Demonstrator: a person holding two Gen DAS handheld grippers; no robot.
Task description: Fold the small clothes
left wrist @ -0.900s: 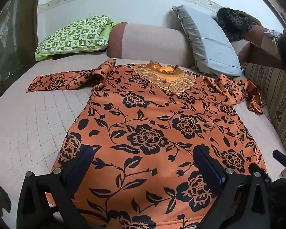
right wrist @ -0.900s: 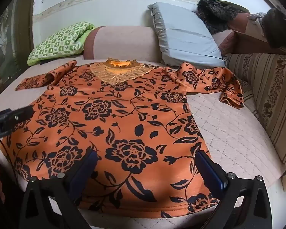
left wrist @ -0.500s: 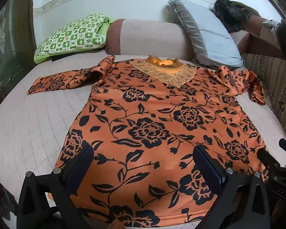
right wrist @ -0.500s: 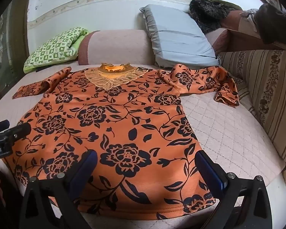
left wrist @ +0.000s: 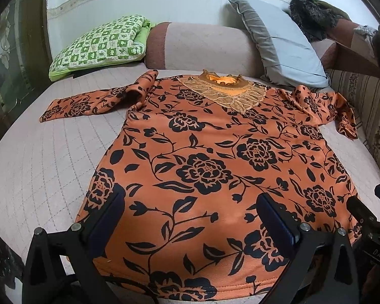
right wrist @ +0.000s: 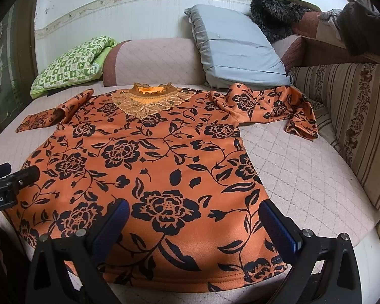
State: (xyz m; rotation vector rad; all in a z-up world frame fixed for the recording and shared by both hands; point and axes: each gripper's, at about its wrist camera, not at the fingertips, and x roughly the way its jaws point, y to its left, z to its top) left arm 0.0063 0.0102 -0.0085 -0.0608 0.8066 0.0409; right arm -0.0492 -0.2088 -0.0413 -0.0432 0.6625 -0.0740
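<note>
An orange blouse with black flowers [left wrist: 205, 167] [right wrist: 149, 157] lies flat, front up, on the quilted seat, its lace collar [left wrist: 225, 93] [right wrist: 149, 98] at the far end. Both sleeves spread sideways; the left sleeve [left wrist: 93, 103] is partly doubled, the right sleeve [right wrist: 276, 106] is crumpled. My left gripper [left wrist: 190, 215] hovers open over the hem's left half with nothing between its pads. Over the hem's right half my right gripper [right wrist: 192, 220] hangs open and empty. Each gripper's body shows at the edge of the other view.
A green checked cushion [left wrist: 98, 45] and a grey pillow [left wrist: 281, 43] lean on the sofa back. A dark furry item [right wrist: 276, 12] sits on the backrest at the right. A striped armrest [right wrist: 354, 116] borders the right side. The seat's front edge runs just under the hem.
Both grippers have drawn back and risen a little, so the blouse's hem and more of the seat's front edge now show. The blouse has not moved.
</note>
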